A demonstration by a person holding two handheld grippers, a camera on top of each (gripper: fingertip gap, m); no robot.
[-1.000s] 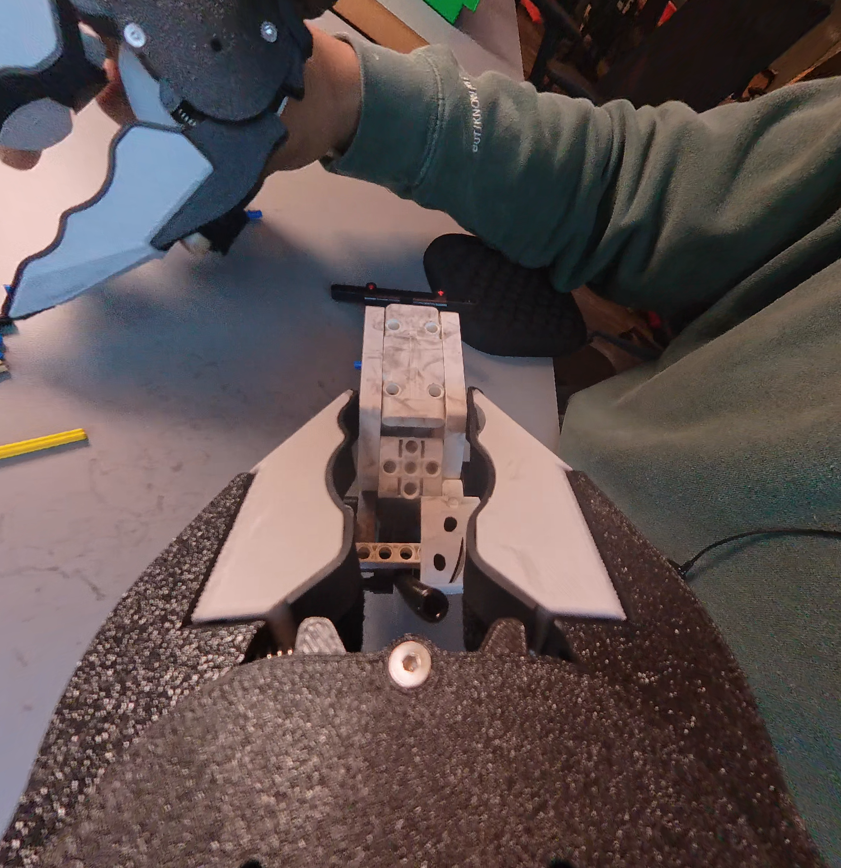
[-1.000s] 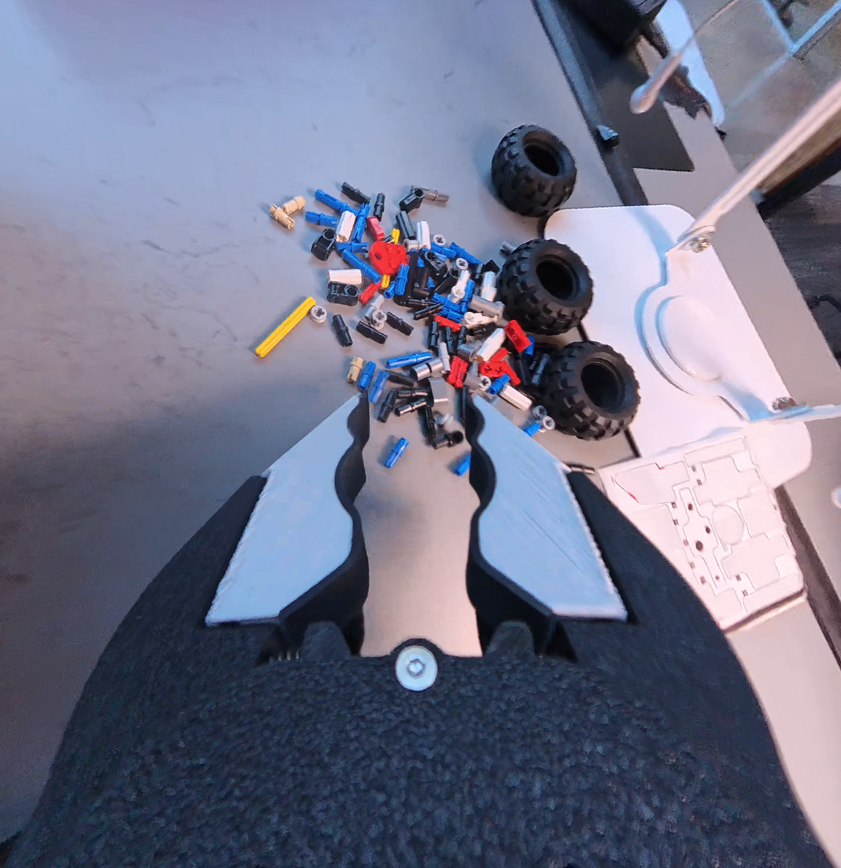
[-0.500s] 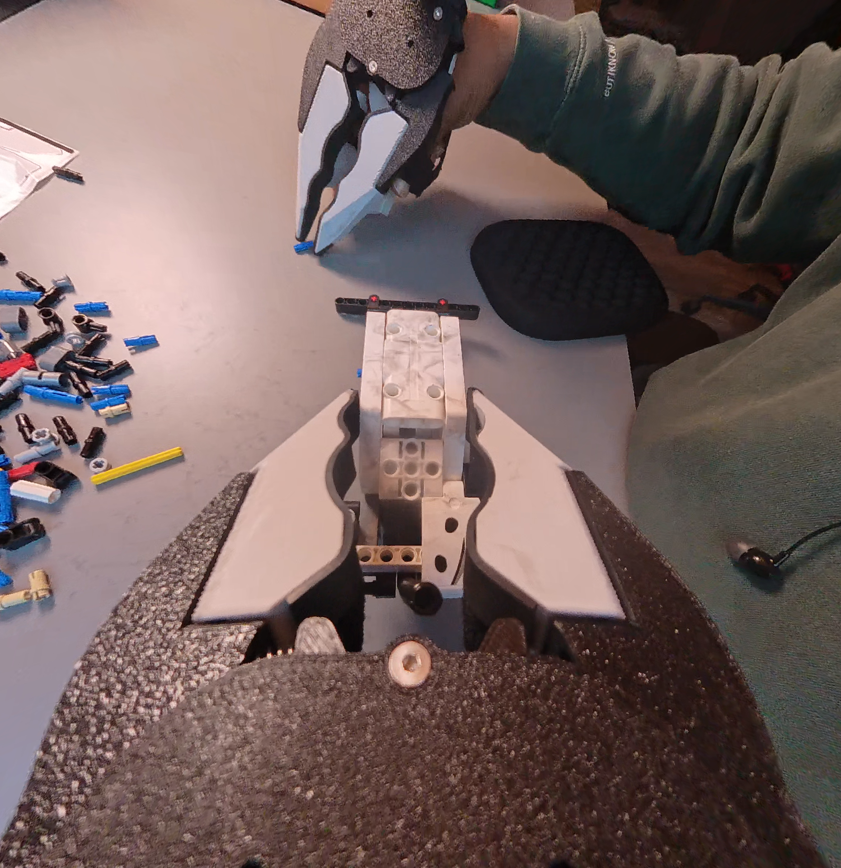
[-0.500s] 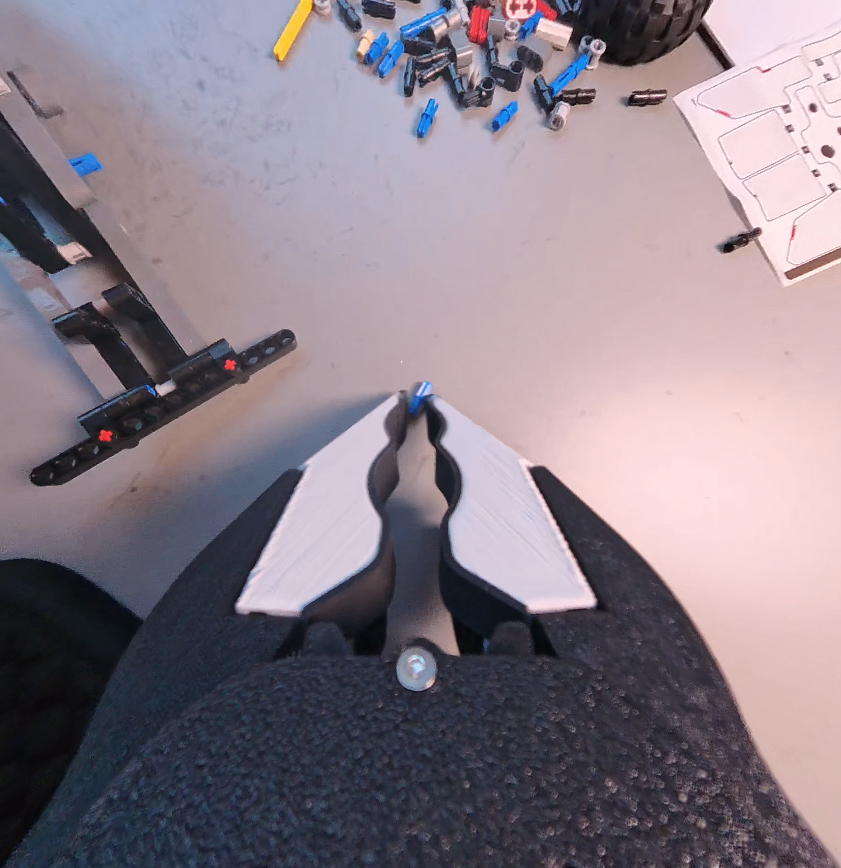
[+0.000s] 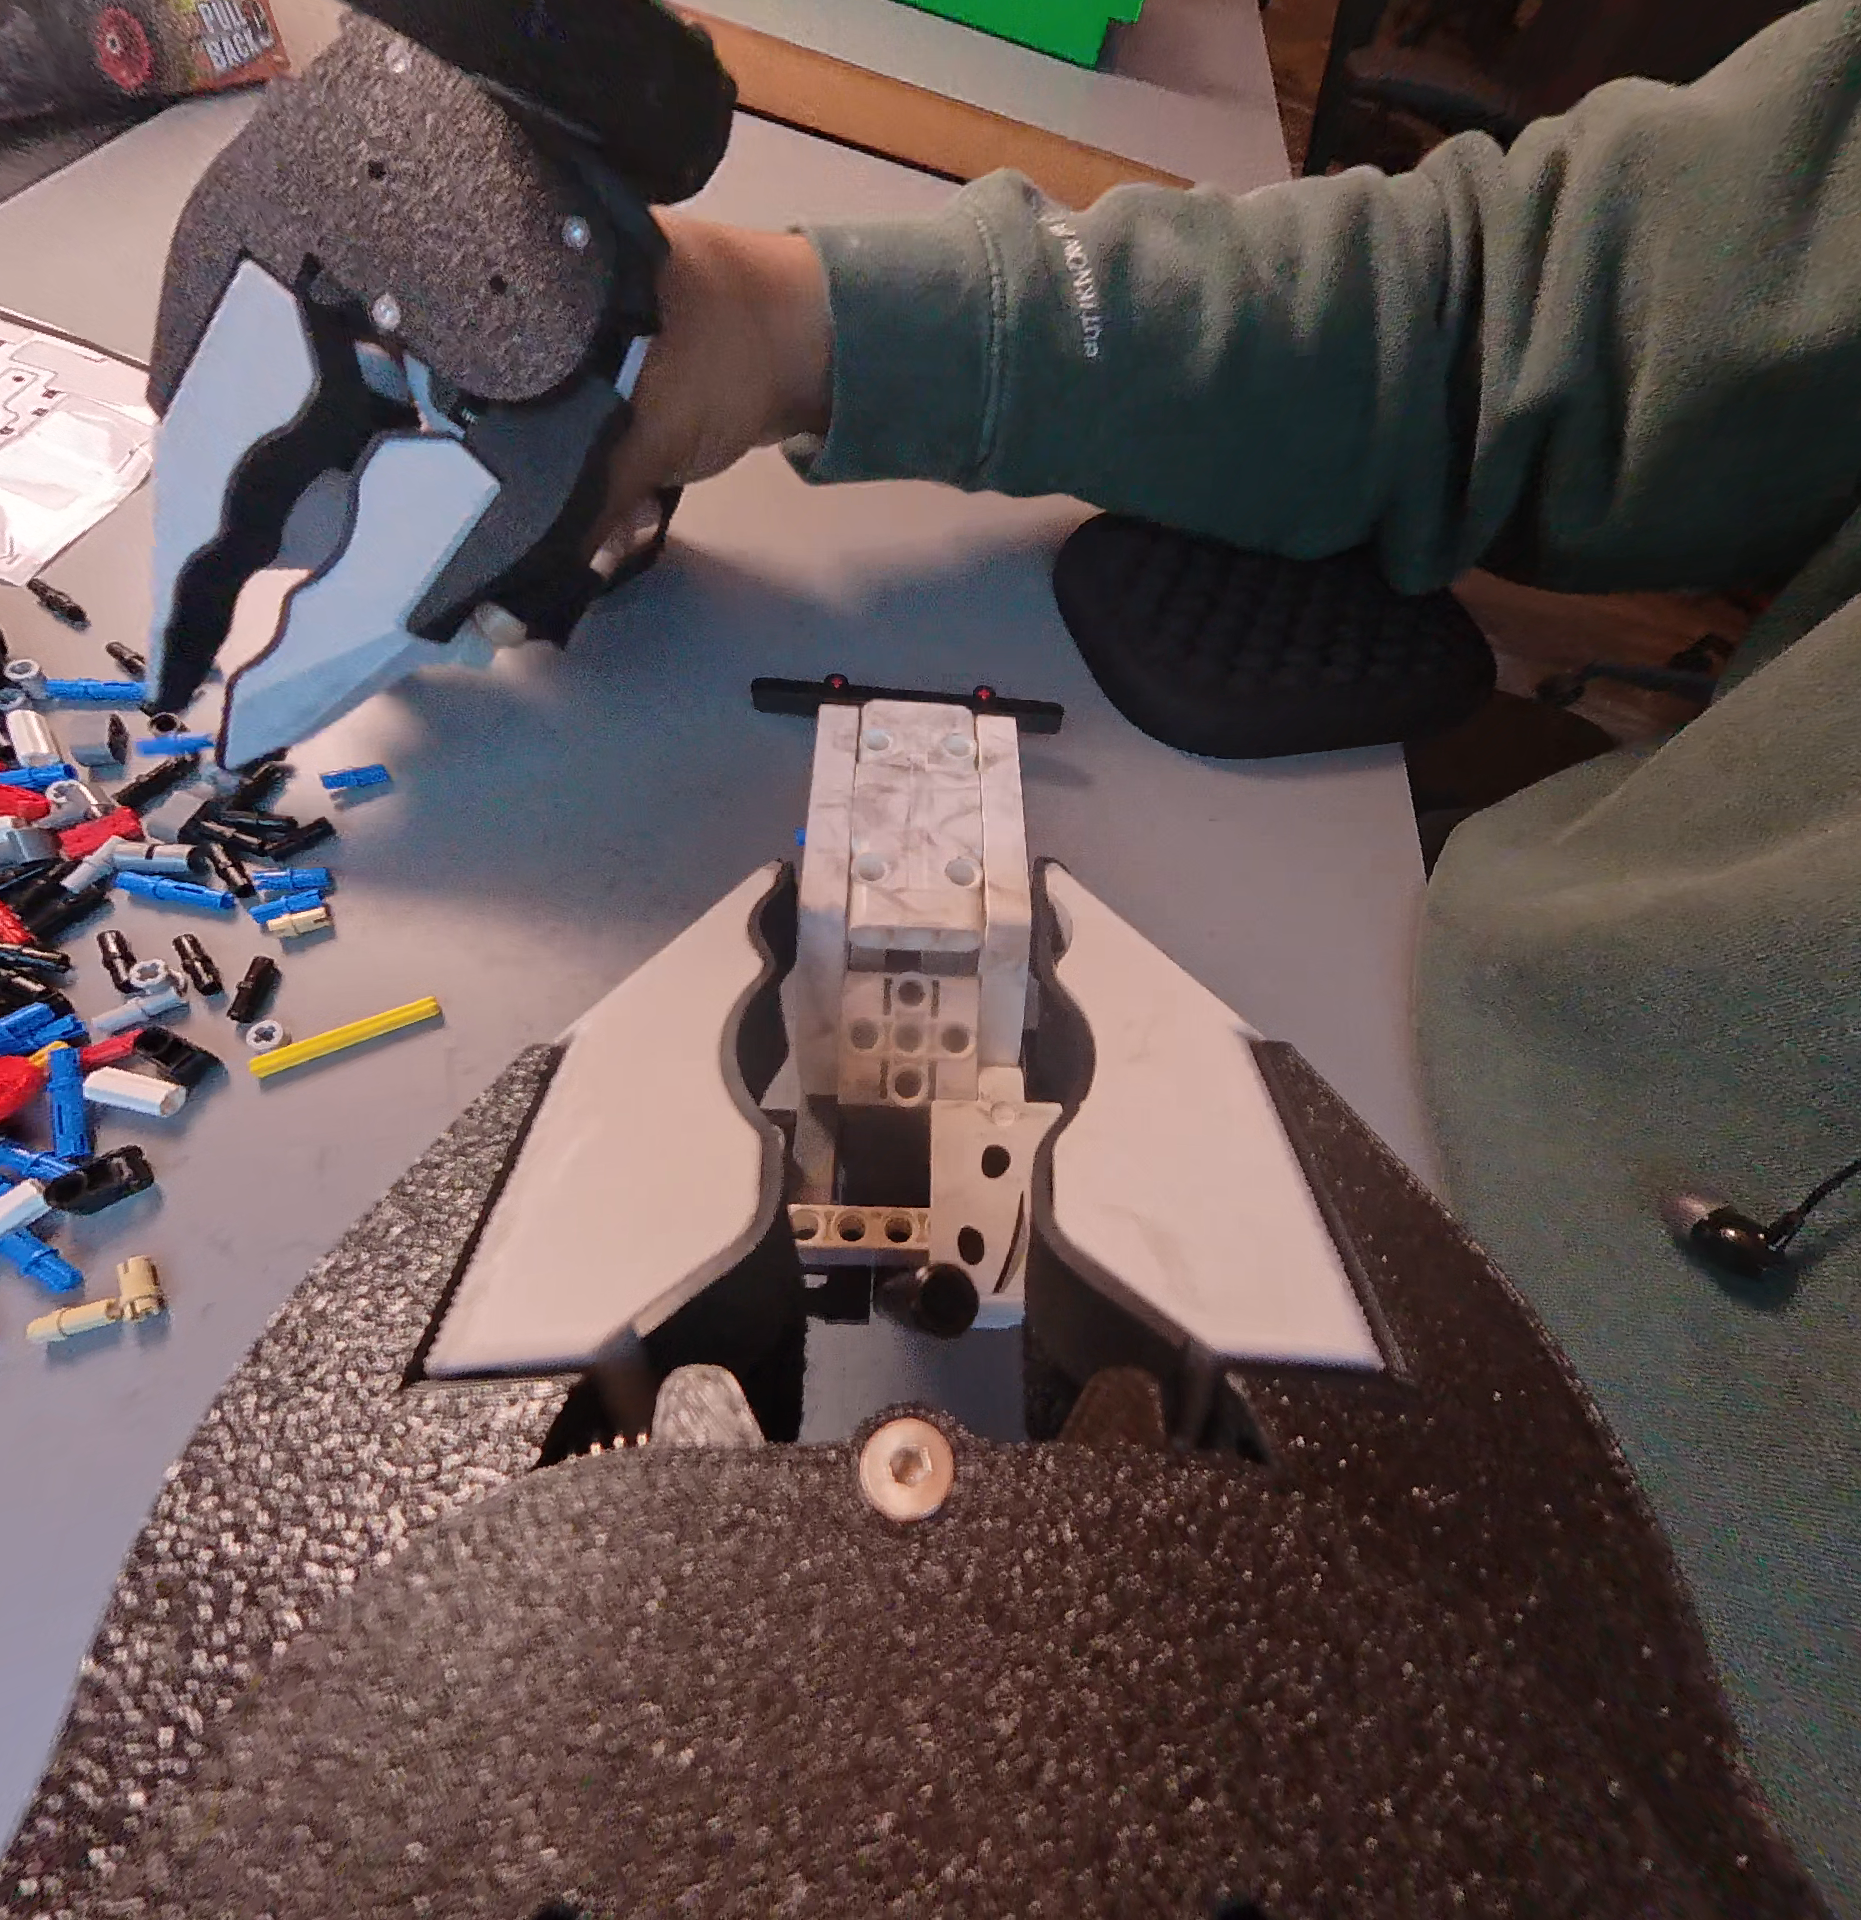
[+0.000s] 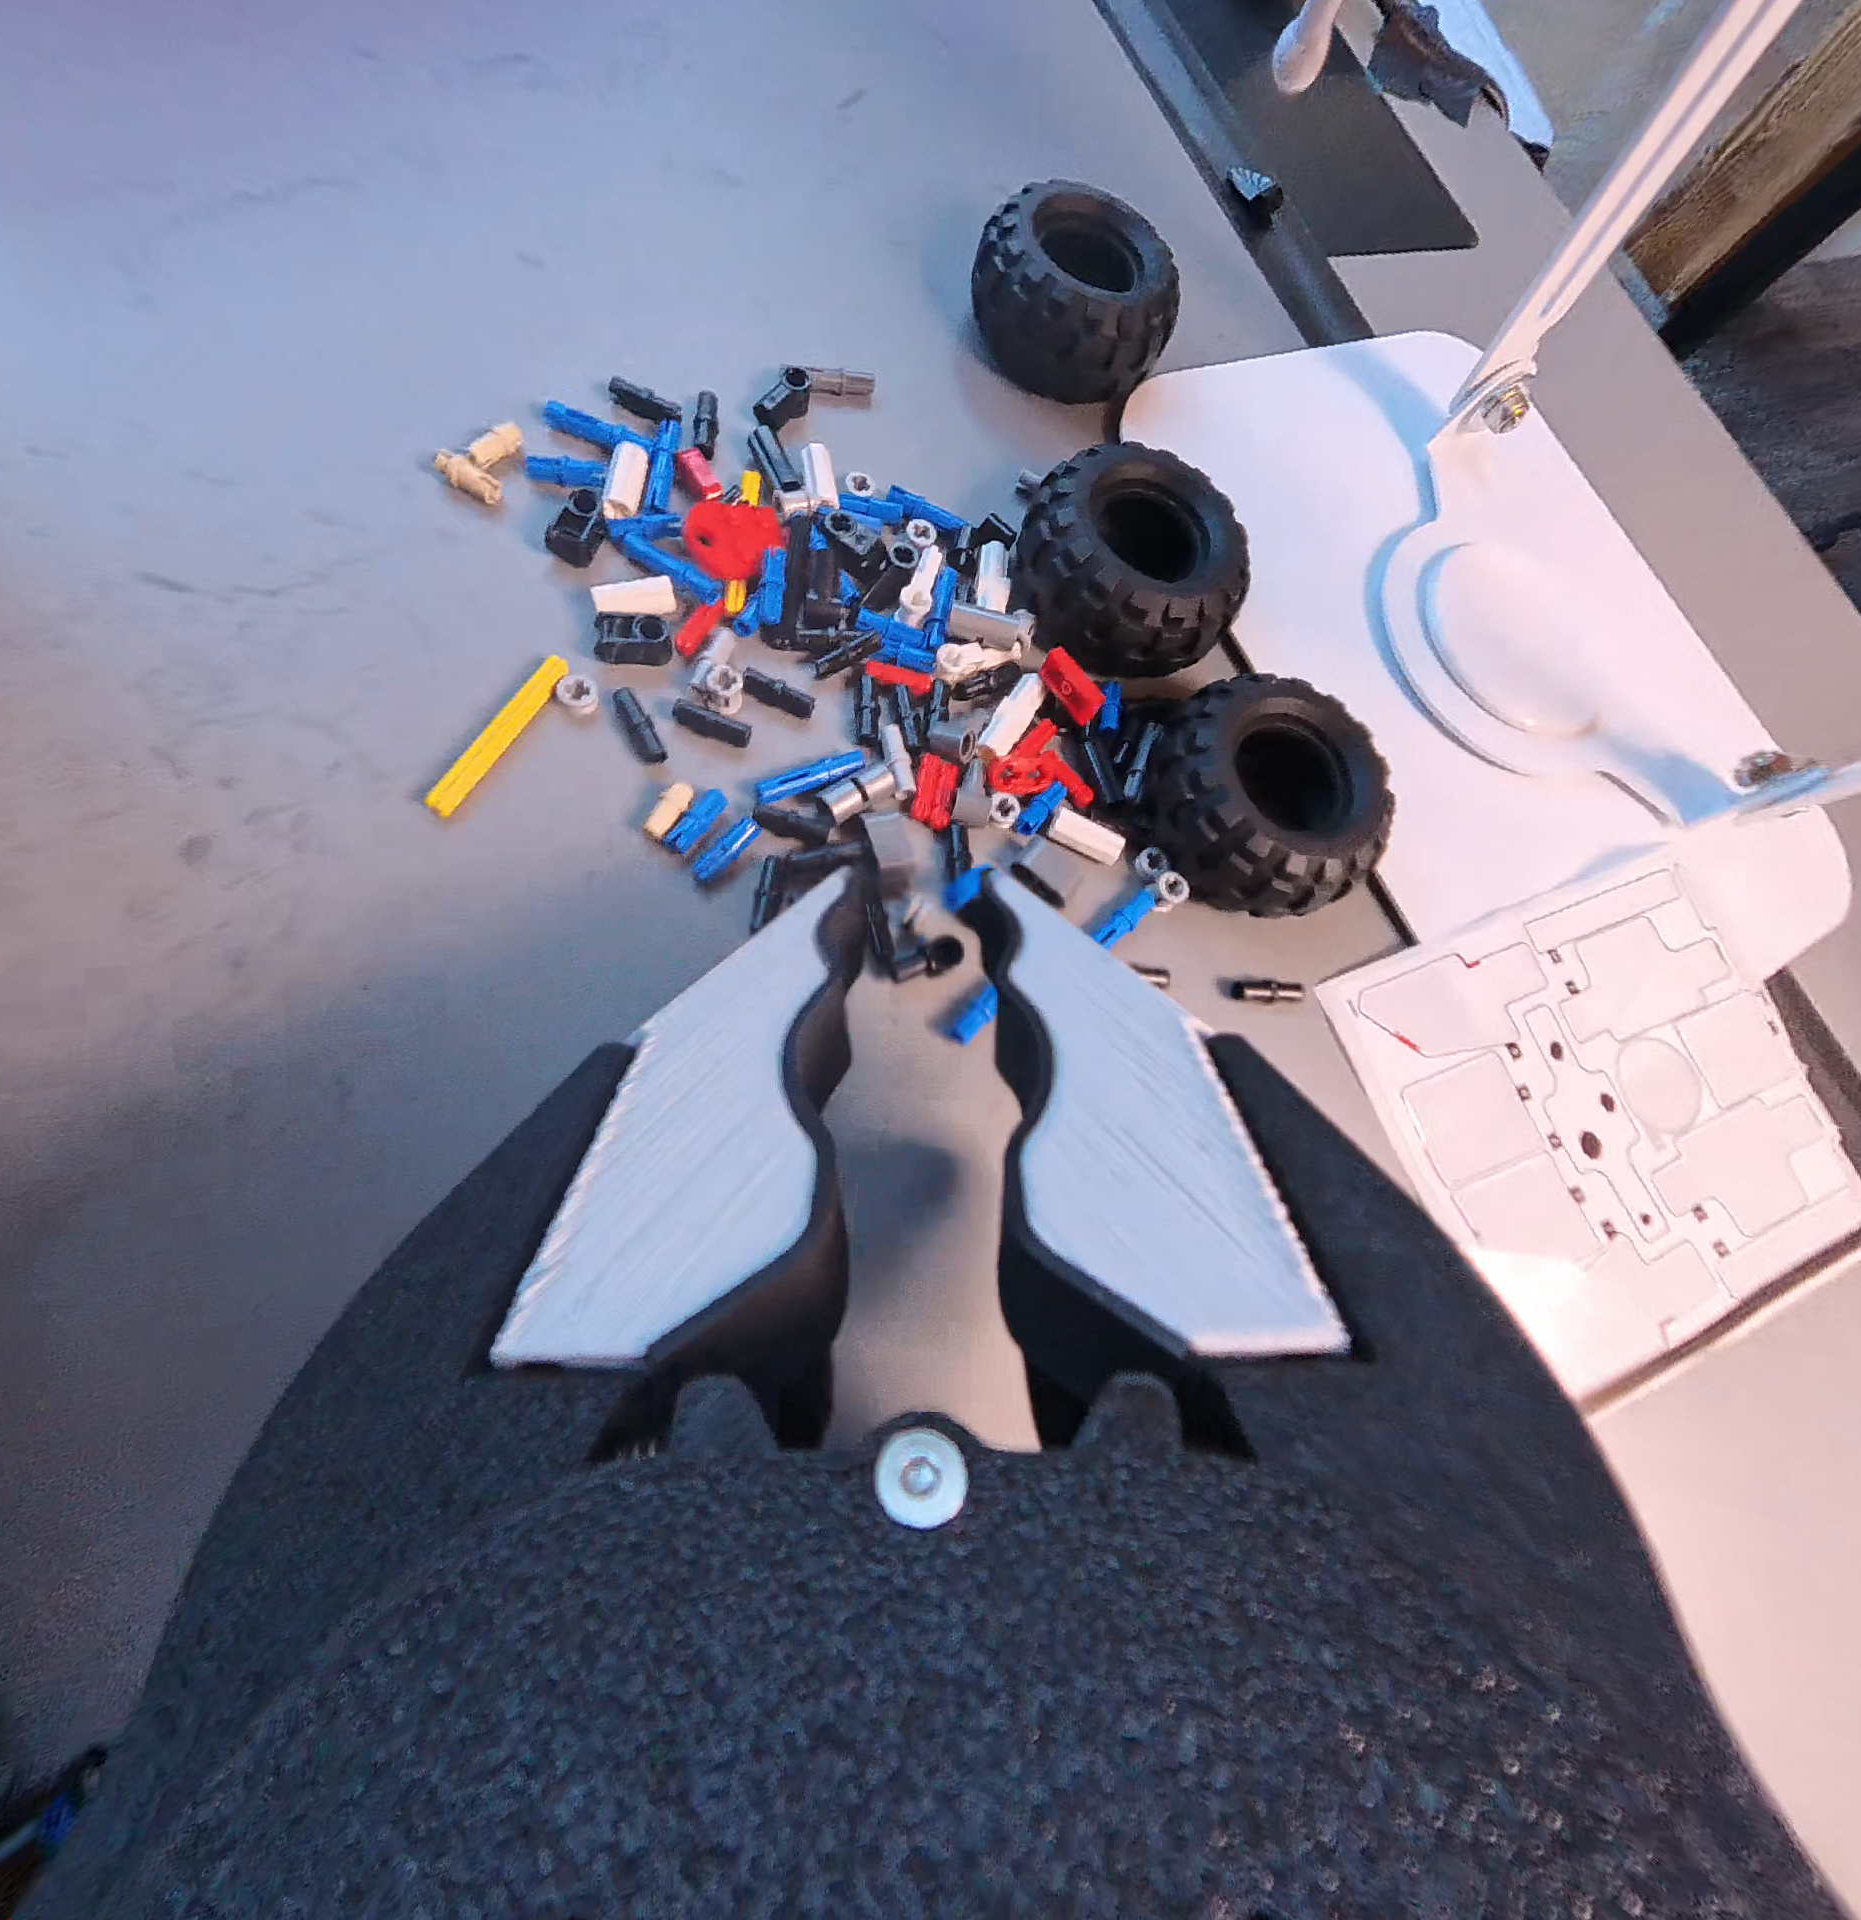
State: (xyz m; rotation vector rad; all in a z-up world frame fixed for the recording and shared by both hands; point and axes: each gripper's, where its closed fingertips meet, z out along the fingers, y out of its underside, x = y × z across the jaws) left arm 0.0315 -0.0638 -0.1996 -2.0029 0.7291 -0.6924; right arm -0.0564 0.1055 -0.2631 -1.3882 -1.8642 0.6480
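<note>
My left gripper [image 5: 910, 883] is shut on a white brick-built model [image 5: 915, 821] and holds it just above the grey table. A black beam [image 5: 905, 707] crosses the model's far end. My right gripper [image 6: 910, 899] is open and empty, with its tips low over the near edge of a pile of small blue, black, red and grey pins [image 6: 801, 623]. A blue pin [image 6: 973, 1013] lies on the table beside its right finger. In the left wrist view the right gripper [image 5: 209, 717] hangs over the same pile [image 5: 95, 883], held by a hand in a green sleeve [image 5: 1321, 312].
Three black tyres [image 6: 1128, 556] lie right of the pile. A white lamp base [image 6: 1477, 623] and a sticker sheet [image 6: 1591, 1122] sit beyond them. A yellow axle [image 6: 495, 748] lies left of the pile. A black pad [image 5: 1269, 634] sits at the table edge, right of the model. My right tips are roughly 8 cm from the yellow axle [image 6: 495, 748]. My left wrist view [image 5: 363, 1022] looks at it from another angle.
My right gripper was shut on a blue pin near the black beam; it has moved back over the pile and opened, with no pin in its tips. My left gripper still holds the model.
</note>
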